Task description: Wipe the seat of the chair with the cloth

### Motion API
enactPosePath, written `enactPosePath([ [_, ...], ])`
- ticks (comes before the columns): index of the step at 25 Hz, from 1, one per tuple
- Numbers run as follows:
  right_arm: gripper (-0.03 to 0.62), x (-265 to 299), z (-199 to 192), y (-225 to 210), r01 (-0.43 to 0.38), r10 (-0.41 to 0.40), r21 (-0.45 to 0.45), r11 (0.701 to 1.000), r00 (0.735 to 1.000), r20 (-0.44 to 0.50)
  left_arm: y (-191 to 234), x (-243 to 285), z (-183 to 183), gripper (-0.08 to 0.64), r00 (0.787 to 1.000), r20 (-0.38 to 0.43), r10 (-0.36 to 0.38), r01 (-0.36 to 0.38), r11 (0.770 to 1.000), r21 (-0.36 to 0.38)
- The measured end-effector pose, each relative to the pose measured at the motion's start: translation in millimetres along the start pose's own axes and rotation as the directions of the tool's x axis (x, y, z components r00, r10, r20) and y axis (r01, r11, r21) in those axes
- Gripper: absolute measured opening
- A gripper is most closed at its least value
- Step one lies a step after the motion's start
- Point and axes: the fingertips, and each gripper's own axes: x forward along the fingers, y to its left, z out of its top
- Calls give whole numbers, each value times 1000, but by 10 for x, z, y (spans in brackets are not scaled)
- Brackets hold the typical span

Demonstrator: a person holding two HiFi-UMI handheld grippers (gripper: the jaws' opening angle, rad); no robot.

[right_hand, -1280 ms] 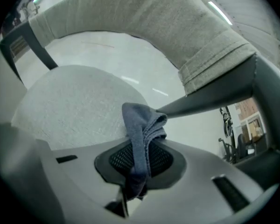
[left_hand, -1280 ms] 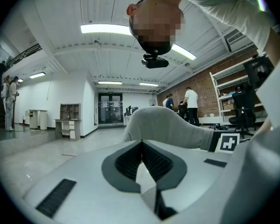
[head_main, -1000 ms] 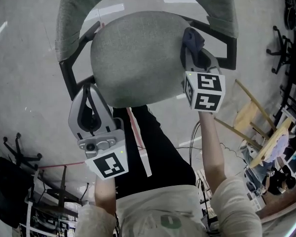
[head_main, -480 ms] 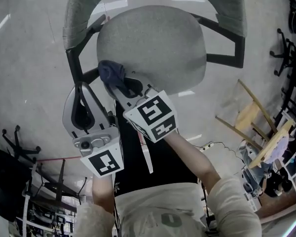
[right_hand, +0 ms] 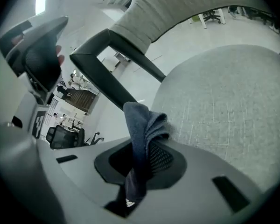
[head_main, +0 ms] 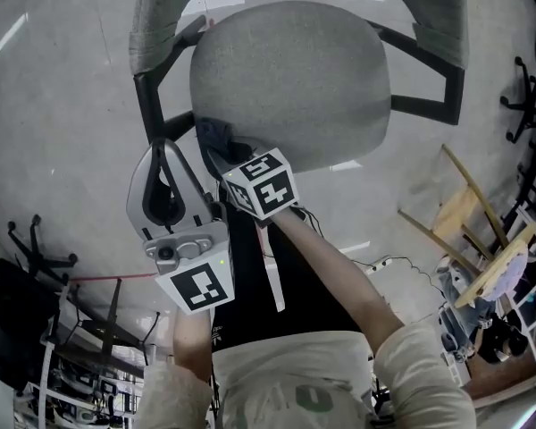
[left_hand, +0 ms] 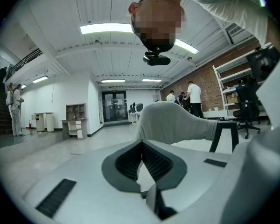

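One grey office chair stands in front of the person, with one round seat (head_main: 295, 79) and two black armrests (head_main: 150, 105). There are two grippers. The right gripper (head_main: 219, 156) is clamped on the single dark blue cloth (head_main: 213, 134), which it holds at the seat's near edge beside the armrest on the person's left. The left gripper (head_main: 165, 147) hangs just beside it, off the seat, its jaws pressed together on nothing.

1. A wooden frame (head_main: 447, 211) stands on the grey floor (head_main: 62, 132), near its right edge.
2. A black office chair (head_main: 9, 329) sits at the floor's lower left corner.
3. The left gripper view shows a ceiling strip light (left_hand: 107, 28), a brick wall (left_hand: 203, 83) and standing people (left_hand: 193, 91).
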Motion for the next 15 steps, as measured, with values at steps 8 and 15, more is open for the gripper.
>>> enactPosePath([
  [8, 58, 30, -25, -130, 39, -39, -42, 998, 999, -13, -133, 7, -1, 15, 999, 7, -35, 35, 999, -17],
  [15, 58, -165, -56, -314, 70, -71, -84, 994, 997, -18, -166, -3, 11, 15, 999, 6, -40, 40, 999, -15],
])
